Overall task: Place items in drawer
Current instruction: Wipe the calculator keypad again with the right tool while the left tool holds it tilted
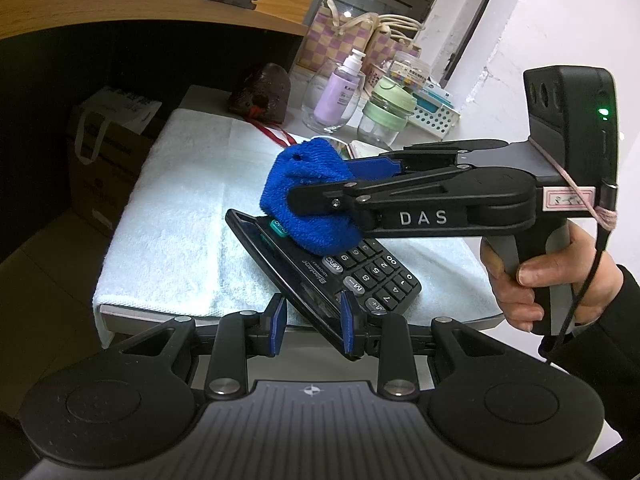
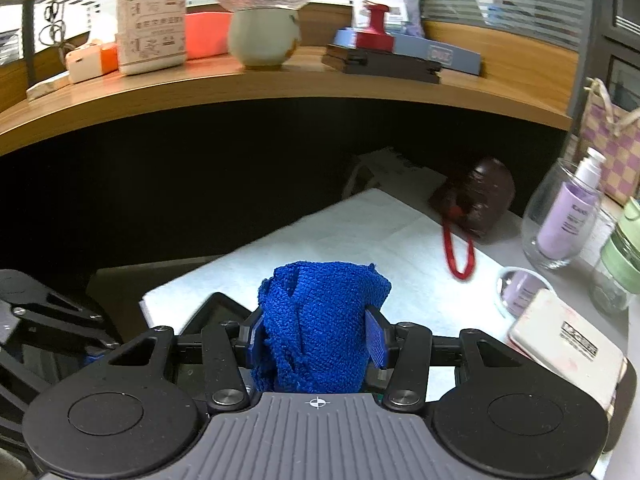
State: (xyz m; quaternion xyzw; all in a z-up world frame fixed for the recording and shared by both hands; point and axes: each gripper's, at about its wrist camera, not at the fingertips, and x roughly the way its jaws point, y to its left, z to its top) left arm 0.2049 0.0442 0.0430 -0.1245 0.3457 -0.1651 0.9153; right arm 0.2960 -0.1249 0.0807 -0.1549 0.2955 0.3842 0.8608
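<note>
A black calculator (image 1: 360, 276) is held tilted above a white towel (image 1: 172, 208), with my left gripper (image 1: 313, 322) shut on its near corner. My right gripper (image 1: 320, 188) reaches in from the right, shut on a bunched blue cloth (image 1: 304, 176). The cloth presses on the calculator's display end and hides the screen. In the right wrist view the cloth (image 2: 320, 300) fills the gap between the fingers of the right gripper (image 2: 316, 336), and a dark corner of the calculator (image 2: 216, 312) shows just beneath it. A hand (image 1: 532, 280) holds the right gripper's handle.
Behind the towel stand a brown lump with a red cord (image 1: 262, 94), a glass holding a purple pump bottle (image 1: 334, 98), a green-lidded jar (image 1: 384, 114) and a white basket (image 1: 434, 114). A white flat case (image 2: 568, 344) lies at right. A cluttered wooden shelf (image 2: 280, 80) overhangs.
</note>
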